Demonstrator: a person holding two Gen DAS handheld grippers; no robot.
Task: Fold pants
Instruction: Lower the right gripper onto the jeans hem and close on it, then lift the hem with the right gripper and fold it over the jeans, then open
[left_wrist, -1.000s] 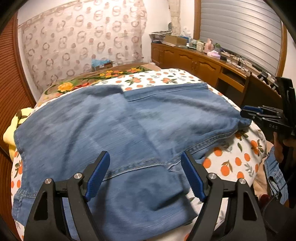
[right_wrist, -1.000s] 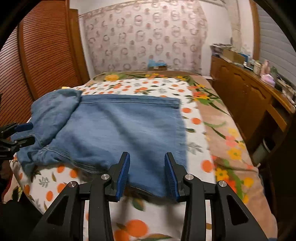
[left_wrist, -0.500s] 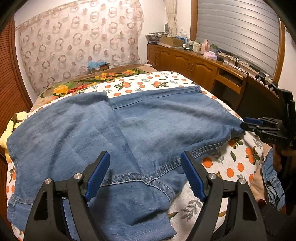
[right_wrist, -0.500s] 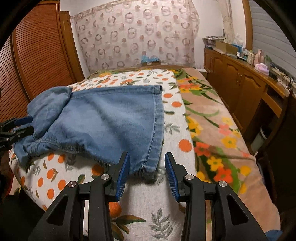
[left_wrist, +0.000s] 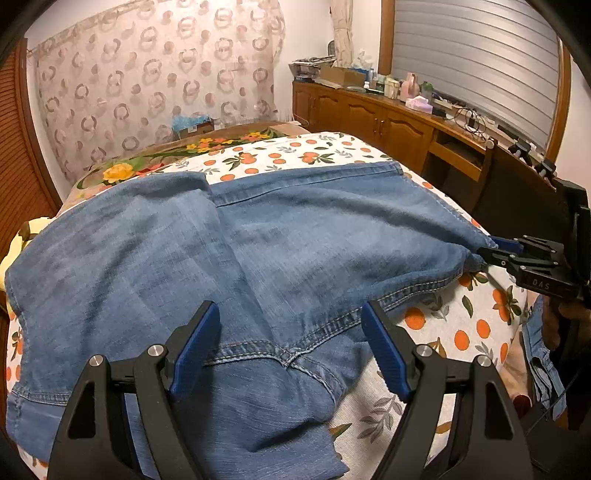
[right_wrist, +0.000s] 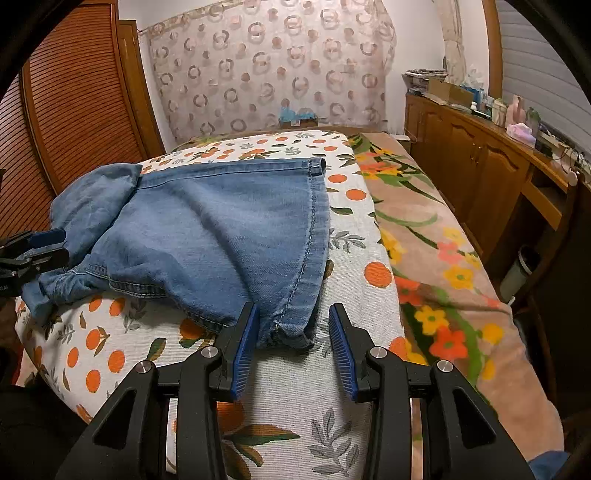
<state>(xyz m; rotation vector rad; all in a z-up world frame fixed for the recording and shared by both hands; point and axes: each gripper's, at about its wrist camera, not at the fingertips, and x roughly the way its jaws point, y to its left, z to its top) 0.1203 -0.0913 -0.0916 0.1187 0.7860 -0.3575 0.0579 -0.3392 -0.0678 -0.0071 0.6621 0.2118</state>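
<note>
Blue denim pants (left_wrist: 258, 251) lie spread on the bed, one leg folded over at the far left. My left gripper (left_wrist: 290, 310) hovers open above the crotch seam, fingers wide apart with denim below them. In the right wrist view the pants (right_wrist: 221, 229) taper to a hem corner that lies between the fingers of my right gripper (right_wrist: 292, 310); its blue pads stand clear of the cloth on both sides, so it is open. The right gripper (left_wrist: 491, 251) also shows at the right of the left wrist view, tips at that corner. The left gripper (right_wrist: 51, 245) shows at the bunched denim.
The orange-print sheet (right_wrist: 280, 413) covers the bed, with a floral blanket (right_wrist: 443, 266) along its right side. Wooden cabinets (right_wrist: 472, 166) with clutter on top run past the blanket. A louvred wooden door (right_wrist: 74, 110) stands left. A hand (left_wrist: 565, 321) holds the right gripper.
Both views have drawn back: denim that lay under the right fingers now ends as a corner between their tips, and more sheet shows beside the left fingers. Neither jaw width has changed.
</note>
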